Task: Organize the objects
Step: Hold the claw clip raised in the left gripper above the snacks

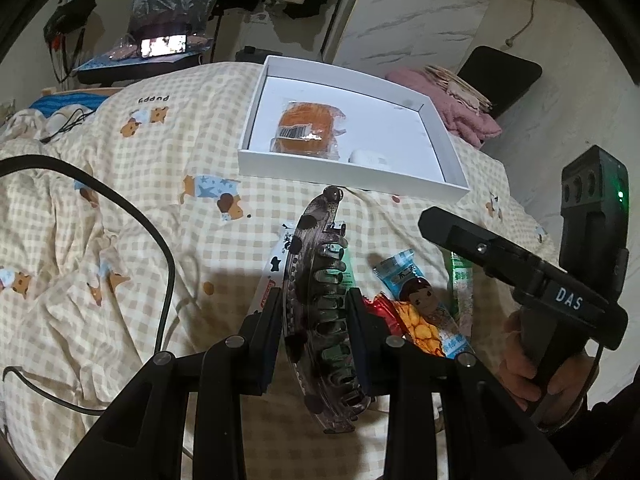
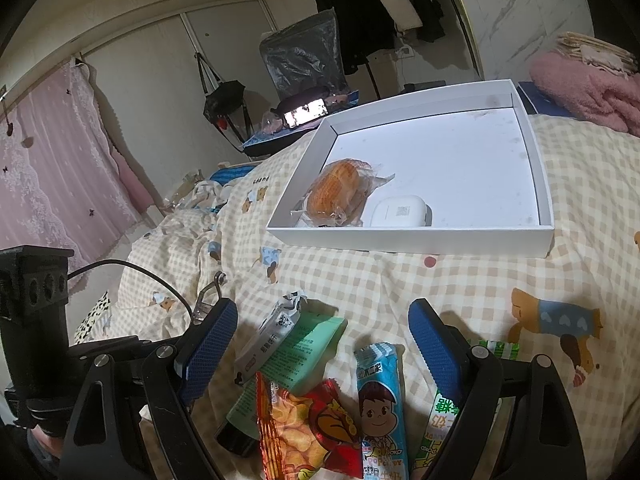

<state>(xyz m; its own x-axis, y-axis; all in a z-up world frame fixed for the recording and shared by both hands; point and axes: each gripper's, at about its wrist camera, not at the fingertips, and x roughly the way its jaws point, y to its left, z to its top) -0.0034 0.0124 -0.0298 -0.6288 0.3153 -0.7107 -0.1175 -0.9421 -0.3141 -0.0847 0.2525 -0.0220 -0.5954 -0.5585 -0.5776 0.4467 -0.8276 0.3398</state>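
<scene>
Resting on the checked bedspread (image 1: 140, 184), the shallow white box (image 1: 352, 178) is the biggest thing in play and the likely destination; its thin card walls look light and would probably slide or buckle if pushed. Inside it, near the front wall, lie a wrapped orange bun (image 2: 338, 194) in crinkly clear film and, just beside it, a small white earbud case (image 2: 400, 211); the rest of the floor is bare.

Next in size is the hair claw clip (image 1: 320, 312), dark translucent plastic with a row of curved teeth. The left gripper (image 1: 314, 332) is pinching it across its width, jaws pressed against both flanks, holding it above the snack pile and short of the box. I judge it stiff, light and smooth, apt to twist in the pads and with teeth that could snap, so a hold on the solid spine seems safest.

The right gripper (image 2: 324, 344) stands spread wide with nothing between its blue pads, over the loose packets on the spread: a green tube (image 2: 288, 364), a red crisp packet (image 2: 308, 428), a blue cartoon sachet (image 2: 380, 408). These look soft and slippery, best taken mid-body
</scene>
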